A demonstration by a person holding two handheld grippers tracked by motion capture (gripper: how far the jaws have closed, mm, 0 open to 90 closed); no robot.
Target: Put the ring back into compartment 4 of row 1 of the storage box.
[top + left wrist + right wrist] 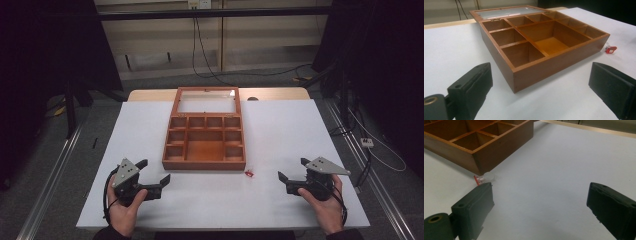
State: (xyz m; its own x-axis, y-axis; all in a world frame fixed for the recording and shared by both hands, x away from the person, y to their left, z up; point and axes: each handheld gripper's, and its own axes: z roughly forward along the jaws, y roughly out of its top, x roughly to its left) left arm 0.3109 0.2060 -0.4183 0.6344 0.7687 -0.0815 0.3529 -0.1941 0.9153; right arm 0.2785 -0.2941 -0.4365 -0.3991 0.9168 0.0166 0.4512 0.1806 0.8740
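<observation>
Scene: I'm standing at a white table (280,130), one gripper in each hand, and the wooden box (204,145) sits open in front of me, its glass lid (206,101) laid back flat on the far side.

Compartments: all bare as far as I can see; the big middle one shows only wood in the left gripper view.

The piece: here's what I'm after, a small red and clear piece (249,173) lying on the table just off the box's near right corner, close to the wall but whether it touches I can't tell.

Right gripper (290,183): jaws spread wide, nothing between them, resting low over the near right part of the table.

Left gripper (155,174): also wide and holding nothing, near the box's near left corner, its jaws pointed across the front wall.

Which way: from my right gripper the piece lies ahead and to the left; in the right gripper view it shows just past the tip of the left-hand jaw (483,179), not in the gap.

Long axis: too small to be sure, though it seems to lie roughly along the box's front wall, red end away from the corner.

Nearer hand: the right, I'd say; the left is well apart, across the whole front wall.

Next move, my read: swing the right gripper left and forward to centre the piece, minding the box corner.
</observation>
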